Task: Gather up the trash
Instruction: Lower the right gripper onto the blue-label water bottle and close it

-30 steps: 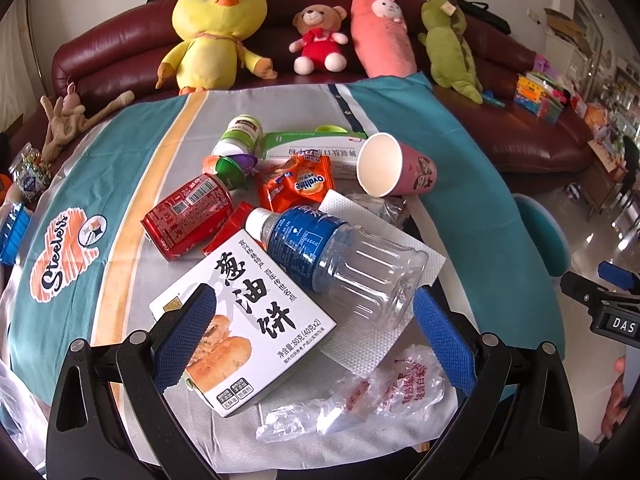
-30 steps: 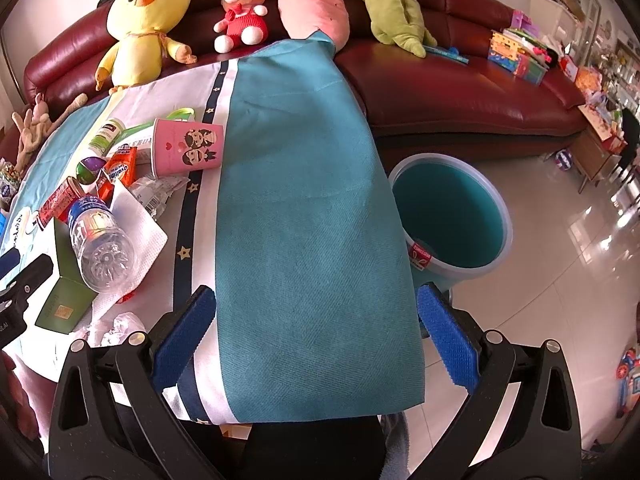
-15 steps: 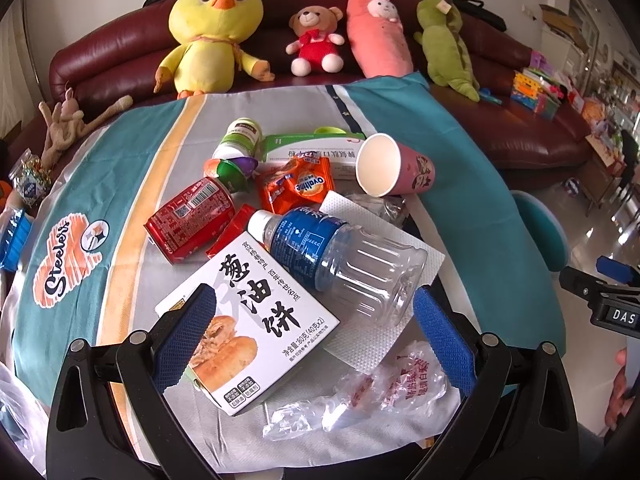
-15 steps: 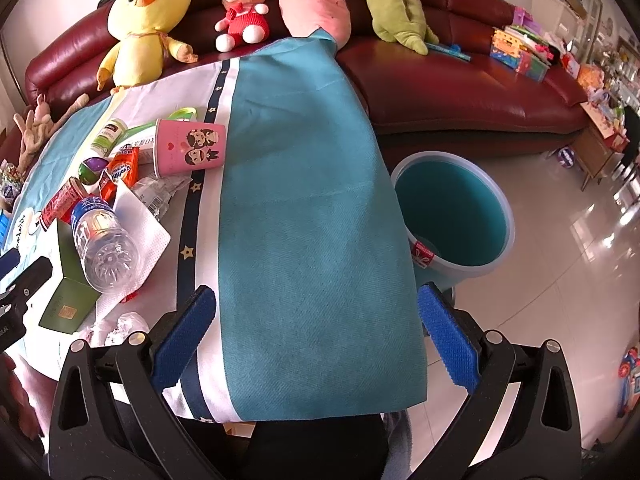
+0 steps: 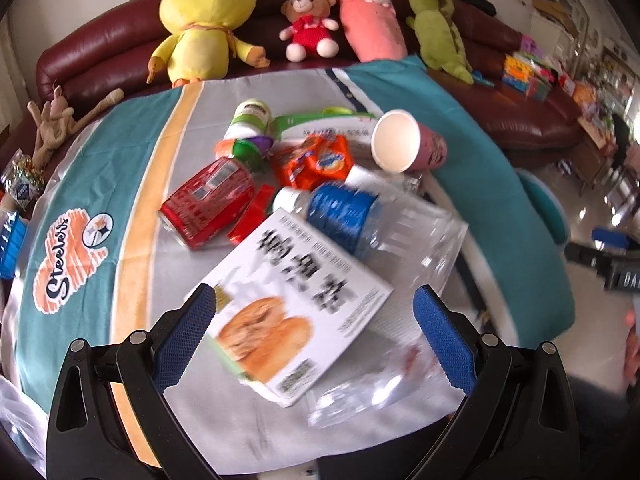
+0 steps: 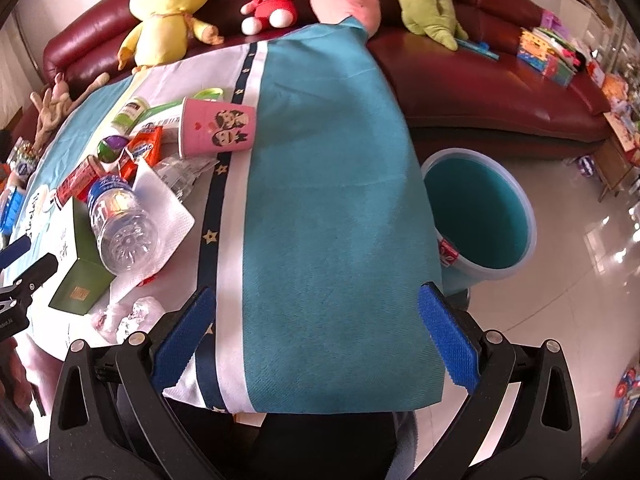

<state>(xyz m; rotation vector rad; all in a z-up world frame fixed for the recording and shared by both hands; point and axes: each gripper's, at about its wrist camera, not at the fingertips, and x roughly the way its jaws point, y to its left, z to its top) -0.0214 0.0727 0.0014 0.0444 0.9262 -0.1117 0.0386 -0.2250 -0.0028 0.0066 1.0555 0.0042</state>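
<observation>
Left hand-held gripper (image 5: 314, 334) spread wide, empty, low over white snack box (image 5: 296, 304) on cloth-covered surface (image 5: 132, 184). Clear water bottle (image 5: 372, 232) lying partly on box; red can (image 5: 208, 206), pink cup (image 5: 406, 142) behind. Right hand-held gripper (image 6: 314, 338) spread, empty, over teal cloth; teal bin (image 6: 480, 212) on floor beside surface.

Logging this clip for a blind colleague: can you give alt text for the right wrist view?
The open right hand-held gripper hovers over the bare teal part of a tablecloth, holding nothing. Trash lies to the left: a pink cup, a clear bottle on a napkin. An empty teal bin stands on the floor to the right.
</observation>
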